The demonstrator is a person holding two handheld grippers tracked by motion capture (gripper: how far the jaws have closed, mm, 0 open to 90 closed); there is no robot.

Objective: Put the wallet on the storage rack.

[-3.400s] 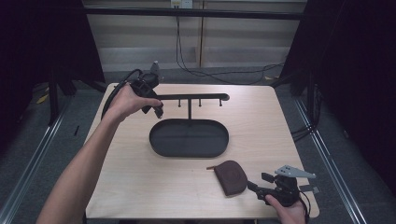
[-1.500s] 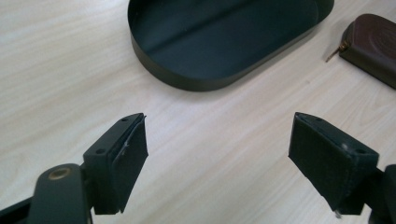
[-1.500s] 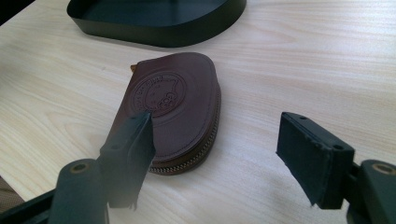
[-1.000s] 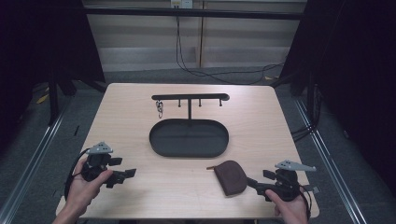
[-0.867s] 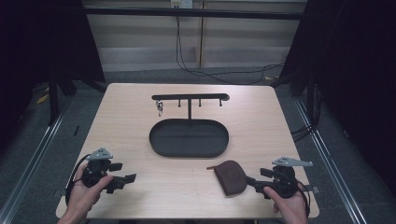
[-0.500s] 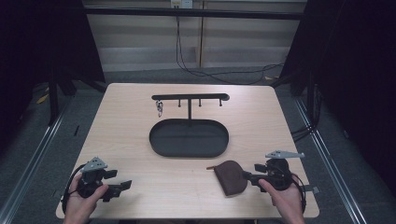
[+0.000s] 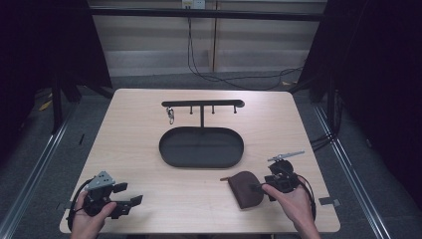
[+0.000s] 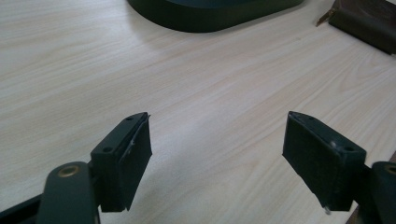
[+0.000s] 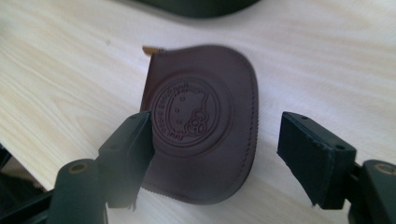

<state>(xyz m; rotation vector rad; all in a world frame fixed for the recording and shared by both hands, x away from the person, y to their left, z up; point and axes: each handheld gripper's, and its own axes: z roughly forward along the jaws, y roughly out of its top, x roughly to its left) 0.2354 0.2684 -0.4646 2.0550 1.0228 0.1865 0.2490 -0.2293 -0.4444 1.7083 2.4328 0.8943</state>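
The brown leather pouch [image 9: 203, 123] lies flat on the table [image 7: 149, 134] near its front right edge, straight ahead of the right gripper [image 9: 215, 149], whose wide-apart jaws straddle it, while the left gripper [image 8: 217, 161], equally agape over bare wood, sits well apart.

One wooden table [image 7: 149, 134] is seen; one dark oval tray [image 7: 201, 147] is counted on it; one black T-shaped rack [image 7: 202, 105] is counted, on which one small key ring [image 7: 170, 115] is hung; one brown leather pouch [image 7: 246, 188] is counted; two grippers are counted, a left gripper [image 7: 130, 204] and a right gripper [image 7: 259, 187]; two hands are seen.
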